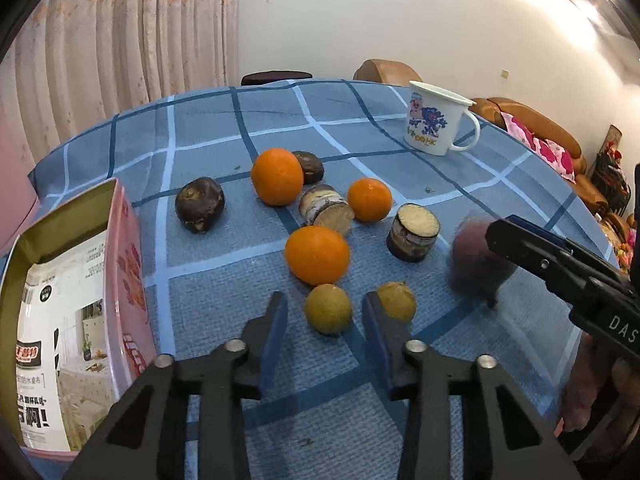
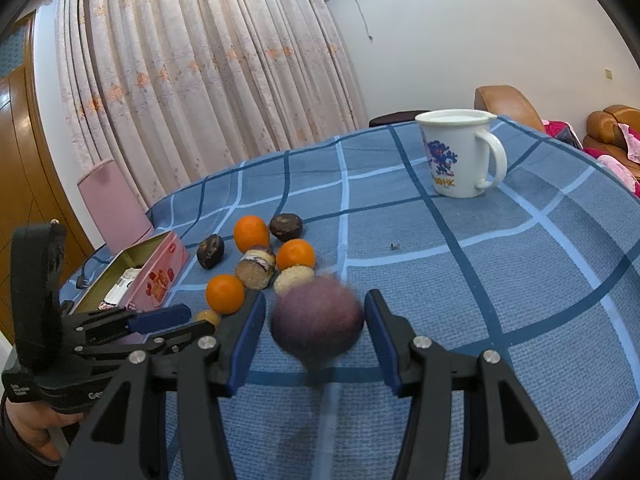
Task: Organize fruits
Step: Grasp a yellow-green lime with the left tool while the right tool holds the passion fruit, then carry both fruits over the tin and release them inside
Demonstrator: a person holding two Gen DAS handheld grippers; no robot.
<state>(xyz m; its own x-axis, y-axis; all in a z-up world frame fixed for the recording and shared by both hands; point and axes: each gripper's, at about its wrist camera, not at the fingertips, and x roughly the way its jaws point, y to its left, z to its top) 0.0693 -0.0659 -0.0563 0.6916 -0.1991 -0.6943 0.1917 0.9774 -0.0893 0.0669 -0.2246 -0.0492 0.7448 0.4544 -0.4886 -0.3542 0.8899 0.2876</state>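
Observation:
In the left wrist view my left gripper is open around a small yellow-green fruit on the blue checked cloth, with a gap at each pad. A second small yellow fruit lies just right of it. Three oranges, two dark brown fruits and two cut stalk pieces lie beyond. In the right wrist view my right gripper stands open around a blurred purple fruit, loose between the pads. The left gripper shows at that view's left.
An open pink tin with a printed paper inside sits at the left table edge. A white cartoon mug stands at the far right of the table. Curtains, a chair back and a sofa lie beyond the table.

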